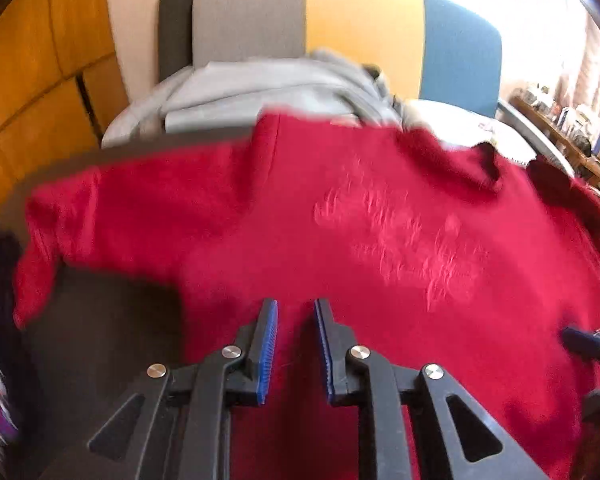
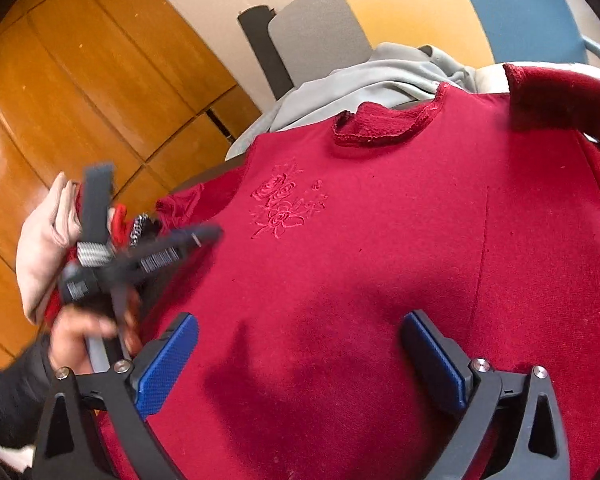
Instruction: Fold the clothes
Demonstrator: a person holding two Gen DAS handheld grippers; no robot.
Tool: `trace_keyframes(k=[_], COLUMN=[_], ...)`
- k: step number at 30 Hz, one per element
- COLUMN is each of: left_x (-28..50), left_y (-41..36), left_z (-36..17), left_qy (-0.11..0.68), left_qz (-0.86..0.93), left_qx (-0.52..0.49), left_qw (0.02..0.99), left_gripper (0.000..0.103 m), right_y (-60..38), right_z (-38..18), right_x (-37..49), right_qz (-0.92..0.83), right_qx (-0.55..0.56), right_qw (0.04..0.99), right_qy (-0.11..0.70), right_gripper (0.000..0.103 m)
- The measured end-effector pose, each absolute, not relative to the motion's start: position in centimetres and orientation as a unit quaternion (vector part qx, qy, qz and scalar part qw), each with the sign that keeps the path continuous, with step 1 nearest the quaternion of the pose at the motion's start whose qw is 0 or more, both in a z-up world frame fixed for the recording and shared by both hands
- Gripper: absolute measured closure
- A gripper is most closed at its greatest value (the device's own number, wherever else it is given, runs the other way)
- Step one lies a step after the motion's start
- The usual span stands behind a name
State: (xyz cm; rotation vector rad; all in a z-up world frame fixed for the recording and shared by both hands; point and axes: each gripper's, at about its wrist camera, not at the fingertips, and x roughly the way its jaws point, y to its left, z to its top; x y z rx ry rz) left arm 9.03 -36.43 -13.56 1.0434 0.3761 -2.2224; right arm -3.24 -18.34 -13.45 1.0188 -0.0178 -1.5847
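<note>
A red sweater [image 2: 380,260] lay spread flat across the dark desk [image 1: 100,344], its collar toward twelve o'clock and a flower embroidery [image 2: 284,206] on the chest. Beyond the collar, at twelve, sat a heap of grey clothes [image 1: 268,92]. The right gripper [image 2: 300,364] hovered over the hem, fingers spread wide and empty. The left gripper [image 1: 296,352], at nine, had fingers narrowly parted, pinching nothing.

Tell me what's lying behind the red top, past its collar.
Behind the red top a crumpled grey garment is heaped against a grey chair back. The red cloth hides the grey garment's near edge and most of the surface beneath.
</note>
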Motion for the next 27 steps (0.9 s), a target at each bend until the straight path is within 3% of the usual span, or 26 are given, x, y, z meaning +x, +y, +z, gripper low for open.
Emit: trace_keyframes(k=[7, 11, 16, 21, 26, 27], left_x=[12.4, 13.5, 14.1, 13.7, 13.8, 13.7], left_y=[-36.0, -35.1, -35.3, -35.3, -35.5, -35.6], left_z=[-14.0, -13.9, -14.0, -14.0, -14.1, -14.1], left_qy=[0.207, 0.216, 0.227, 0.221, 0.223, 0.222], left_qz=[-0.846, -0.839, -0.837, -0.838, -0.838, -0.838], left_qx=[0.367, 0.359, 0.352, 0.355, 0.354, 0.354], left_qw=[0.327, 0.347, 0.351, 0.352, 0.350, 0.350], left_gripper=[0.081, 0.080, 0.080, 0.080, 0.080, 0.080], right_y=[-16.0, -15.0, -11.4, -9.8, -7.6, -5.8], right_z=[-13.4, -12.9, -10.6, -8.9, -11.3, -12.1], right_x=[-2.5, -2.5, -5.1, -11.7, -17.3, -17.6], right_qz=[-0.684, -0.706, -0.751, -0.801, -0.838, -0.844], right_qx=[0.437, 0.437, 0.415, 0.405, 0.448, 0.450], right_qw=[0.581, 0.554, 0.505, 0.435, 0.307, 0.282], right_qy=[-0.053, -0.065, -0.096, -0.074, -0.055, -0.082], right_gripper=[0.001, 0.015, 0.016, 0.016, 0.016, 0.018])
